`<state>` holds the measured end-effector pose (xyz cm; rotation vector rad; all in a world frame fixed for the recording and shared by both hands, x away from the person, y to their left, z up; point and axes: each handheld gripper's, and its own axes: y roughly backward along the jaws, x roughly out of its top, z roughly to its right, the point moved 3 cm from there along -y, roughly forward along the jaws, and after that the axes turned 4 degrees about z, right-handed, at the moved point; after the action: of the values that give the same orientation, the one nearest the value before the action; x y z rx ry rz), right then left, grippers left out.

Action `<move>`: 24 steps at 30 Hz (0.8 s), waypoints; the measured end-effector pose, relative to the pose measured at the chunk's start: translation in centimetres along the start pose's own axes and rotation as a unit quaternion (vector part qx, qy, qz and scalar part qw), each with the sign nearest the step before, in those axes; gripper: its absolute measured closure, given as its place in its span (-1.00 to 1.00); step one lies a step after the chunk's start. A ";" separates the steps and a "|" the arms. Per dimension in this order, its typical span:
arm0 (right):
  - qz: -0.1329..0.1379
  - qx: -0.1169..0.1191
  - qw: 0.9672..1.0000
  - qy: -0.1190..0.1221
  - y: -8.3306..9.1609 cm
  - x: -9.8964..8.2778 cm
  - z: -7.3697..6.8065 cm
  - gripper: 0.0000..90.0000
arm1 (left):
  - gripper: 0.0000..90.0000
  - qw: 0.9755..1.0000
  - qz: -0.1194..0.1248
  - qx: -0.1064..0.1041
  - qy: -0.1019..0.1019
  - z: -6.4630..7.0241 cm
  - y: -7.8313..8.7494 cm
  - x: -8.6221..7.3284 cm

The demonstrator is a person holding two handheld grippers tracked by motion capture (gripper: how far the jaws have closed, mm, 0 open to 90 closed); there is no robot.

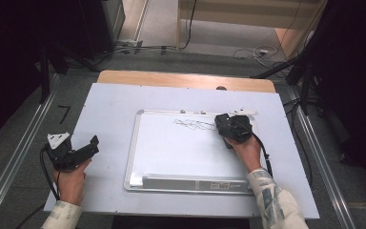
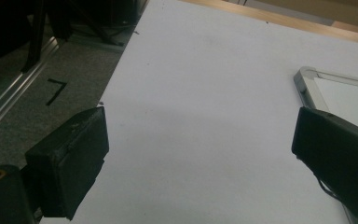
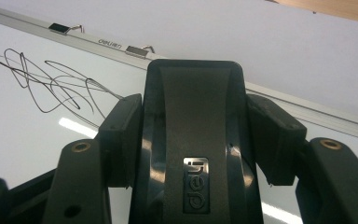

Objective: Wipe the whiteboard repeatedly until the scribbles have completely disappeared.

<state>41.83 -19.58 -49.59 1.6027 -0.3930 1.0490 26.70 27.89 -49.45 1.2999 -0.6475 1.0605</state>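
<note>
Near the left edge of the white tabletop, the left gripper is being held just above the surface, its jaws spread wide with nothing between them. In the left gripper view, bare tabletop is being shown between the two black jaws, and the metal-framed corner of the whiteboard is lying off to one side, apart from them. A broad strip of open surface is being left between that gripper and the whiteboard's left frame.

The whiteboard is lying flat at the middle of the tabletop, its frame running parallel to the table's edges. Black scribbles are being carried near its far edge. Just right of them, at the far right corner of the board, a black eraser is being clamped by the right gripper, whose jaws are pressing on both of its sides. Beyond the board's right frame, a narrower strip of tabletop is being left free.
</note>
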 end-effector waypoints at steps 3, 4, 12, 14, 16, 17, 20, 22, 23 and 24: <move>-0.003 0.000 1.000 -0.002 -0.1 -0.1 0.0 -0.14 | -0.91 1.000 0.000 -0.001 -0.001 0.0 0.0 0.0; -0.004 0.000 1.000 -0.001 -0.2 -0.1 0.0 -0.14 | -0.91 1.000 0.000 -0.001 -0.001 0.0 0.0 0.0; -0.014 -0.002 1.000 -0.003 -0.7 -0.4 0.1 -0.14 | -0.91 1.000 0.001 -0.001 0.000 0.0 0.0 0.0; -0.018 -0.003 1.000 -0.003 -1.0 -0.5 0.2 -0.14 | -0.91 1.000 0.001 -0.001 0.000 0.0 0.0 0.0; -0.018 -0.004 1.000 -0.002 -1.1 -0.6 0.2 -0.14 | -0.91 1.000 0.001 -0.001 0.000 -0.1 0.0 0.0; -0.018 -0.004 1.000 -0.003 -1.1 -0.6 0.2 -0.14 | -0.91 1.000 0.001 -0.001 0.000 -0.1 0.0 0.0; -0.020 -0.012 1.000 0.000 -1.0 -0.6 0.4 -0.14 | -0.91 1.000 0.001 -0.001 0.000 -0.1 0.0 0.0; -0.021 -0.015 1.000 0.000 -1.0 -0.7 0.5 -0.14 | -0.91 1.000 0.001 -0.001 0.000 -0.1 0.1 0.0; -0.022 -0.018 1.000 -0.003 -0.9 -0.8 0.9 -0.14 | -0.91 1.000 0.001 -0.001 0.000 -0.1 0.1 0.0; -0.021 -0.022 1.000 -0.004 -0.8 -0.8 1.0 -0.14 | -0.91 1.000 0.001 -0.001 0.001 -0.2 0.1 0.0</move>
<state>42.43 -20.48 -50.71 1.5703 -0.3826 0.9964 26.59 28.03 -49.44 1.2966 -0.6482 1.0637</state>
